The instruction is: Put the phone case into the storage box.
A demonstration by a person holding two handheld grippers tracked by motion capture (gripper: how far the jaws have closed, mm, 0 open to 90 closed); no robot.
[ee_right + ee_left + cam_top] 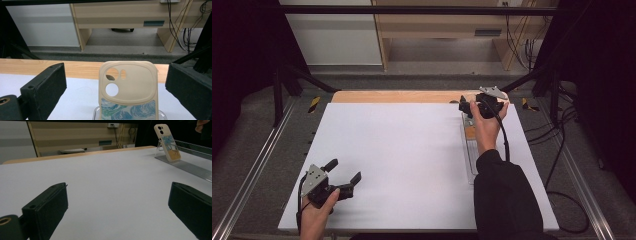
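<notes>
1. Nearest to me, my left gripper (pixel 346 175) rests low over the front left part of the white table (pixel 402 160), held in my left hand (pixel 318 212). Its jaws stand wide apart with nothing between them, and in the left gripper view I see bare white surface between the two black pads.

2. Further out on my right side, a long clear stand (pixel 470 155) runs away from me along the table's right part. My right forearm in its black sleeve (pixel 507 195) lies beside and partly over it.

3. At the far end of that stand sits the phone case (pixel 128 93), cream with a blue swirl pattern, leaning upright and slightly back on its clear holder (pixel 160 146). From the left gripper view it stands well apart from my left gripper.

4. My right gripper (pixel 472 107) is up at that far end, jaws spread wide, one on each side of the case in the right gripper view. Neither pad touches the case, as far as I can tell.

5. I judge the step in hand to be the approach for a pick: I am lined up but have not gripped.

6. Next I should ease forward until the pads flank the case's edges, close gently and squarely, then lift it straight off the holder without tipping the stand.
</notes>
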